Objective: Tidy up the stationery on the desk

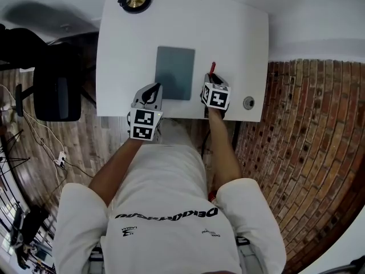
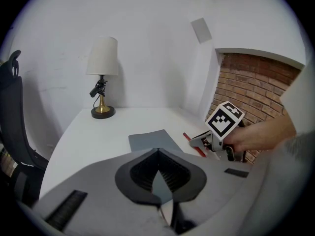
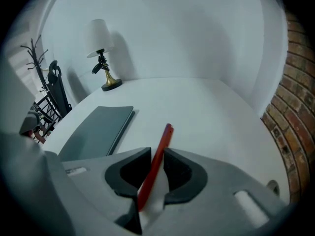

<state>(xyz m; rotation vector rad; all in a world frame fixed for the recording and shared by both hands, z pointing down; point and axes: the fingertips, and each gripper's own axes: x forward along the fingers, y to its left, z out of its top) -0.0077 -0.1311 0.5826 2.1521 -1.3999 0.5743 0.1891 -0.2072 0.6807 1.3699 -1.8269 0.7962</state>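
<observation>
A red pen (image 1: 213,68) (image 3: 163,139) runs between the jaws of my right gripper (image 1: 212,83) (image 3: 156,154), which is shut on it. Its far end points across the white desk (image 1: 228,33). A grey-blue notebook (image 1: 174,73) (image 2: 150,140) (image 3: 96,132) lies closed and flat in the middle of the desk. My left gripper (image 1: 151,90) (image 2: 157,150) is shut, its tips meeting over the notebook's near left corner. A grey-blue sliver shows behind the tips, and I cannot tell whether the cover is pinched. In the left gripper view the right gripper (image 2: 204,140) hangs over the pen (image 2: 193,143).
A table lamp (image 1: 136,0) (image 2: 102,77) with a brass foot stands at the desk's far left corner. A round cable hole (image 1: 248,102) sits near the front right corner. A black chair (image 1: 54,90) stands left of the desk, and brick lies to the right.
</observation>
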